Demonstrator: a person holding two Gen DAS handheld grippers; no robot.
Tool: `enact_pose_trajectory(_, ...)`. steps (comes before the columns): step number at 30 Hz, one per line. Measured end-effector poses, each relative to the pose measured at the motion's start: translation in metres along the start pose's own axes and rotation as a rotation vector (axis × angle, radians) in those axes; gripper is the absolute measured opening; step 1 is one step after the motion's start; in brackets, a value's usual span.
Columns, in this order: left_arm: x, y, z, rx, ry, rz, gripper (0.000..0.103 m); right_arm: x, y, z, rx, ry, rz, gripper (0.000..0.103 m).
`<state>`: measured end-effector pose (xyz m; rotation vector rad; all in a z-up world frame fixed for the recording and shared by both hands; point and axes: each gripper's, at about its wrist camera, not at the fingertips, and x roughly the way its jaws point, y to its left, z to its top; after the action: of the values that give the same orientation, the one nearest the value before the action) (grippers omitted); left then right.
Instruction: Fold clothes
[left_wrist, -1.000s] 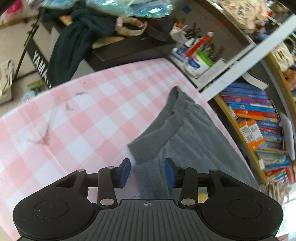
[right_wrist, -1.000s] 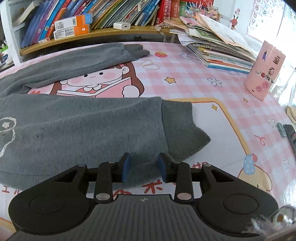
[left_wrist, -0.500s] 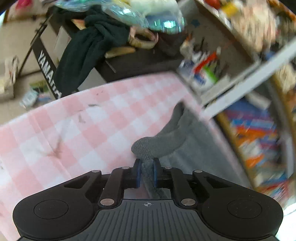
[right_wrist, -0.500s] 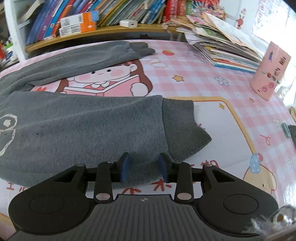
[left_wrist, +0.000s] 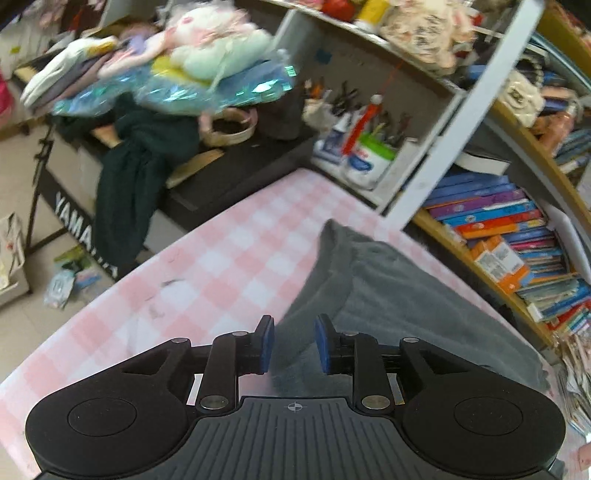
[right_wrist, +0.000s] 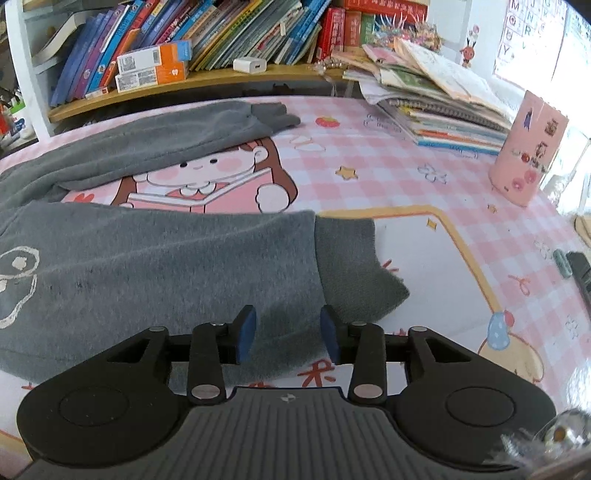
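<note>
Grey sweatpants (right_wrist: 155, 266) lie spread on the pink checked table cover (right_wrist: 406, 177). The near leg ends in a ribbed cuff (right_wrist: 351, 269); the far leg (right_wrist: 166, 144) stretches along the back. My right gripper (right_wrist: 288, 328) is open, its blue pads either side of the near leg's lower edge by the cuff. In the left wrist view the waist end of the pants (left_wrist: 388, 295) lies flat. My left gripper (left_wrist: 293, 343) is open over the waistband edge, holding nothing.
A bookshelf (right_wrist: 192, 48) runs behind the table. A stack of books (right_wrist: 443, 110) and a pink cup (right_wrist: 528, 147) stand at the right. A black phone (right_wrist: 580, 269) lies at the right edge. A black keyboard stand with a dark cloth (left_wrist: 140, 177) is beyond the table's left end.
My left gripper was shut on the waistband edge and lifting it half a second ago; it has opened and the cloth has dropped flat. My right gripper has opened slightly wider.
</note>
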<state>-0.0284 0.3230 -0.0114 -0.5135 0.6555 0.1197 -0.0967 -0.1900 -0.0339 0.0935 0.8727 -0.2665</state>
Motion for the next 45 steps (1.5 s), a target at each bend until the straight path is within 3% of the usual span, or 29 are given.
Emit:
enact_pose_trajectory(4,0.005,-0.019,-0.003,0.056,0.028,-0.046,0.033,-0.005,0.003,0.004,-0.012,-0.026,0.008,0.039)
enact_pose_trajectory(11,0.019,-0.047,-0.012,0.134,0.094,-0.102,0.034,-0.014,0.012,0.006,-0.062,-0.061,0.019,0.042)
enact_pose_trajectory(14,0.021,-0.057,-0.016,0.186,0.105,-0.105,0.037,-0.017,0.015,0.006,-0.069,-0.064,0.024,0.043)
enact_pose_trajectory(16,0.022,-0.060,-0.018,0.209,0.110,-0.112,0.044,-0.018,0.017,0.005,-0.074,-0.063,0.025,0.044)
enact_pose_trajectory(32,0.029,-0.076,-0.028,0.313,0.162,-0.159,0.051,-0.016,0.039,0.003,-0.101,-0.023,0.042,0.049)
enact_pose_trajectory(39,0.027,-0.081,-0.037,0.298,0.167,-0.134,0.062,-0.011,0.045,0.017,-0.159,-0.029,0.094,0.053)
enact_pose_trajectory(45,0.026,-0.097,-0.043,0.289,0.156,-0.083,0.062,-0.001,0.039,0.043,-0.183,-0.059,0.176,0.054)
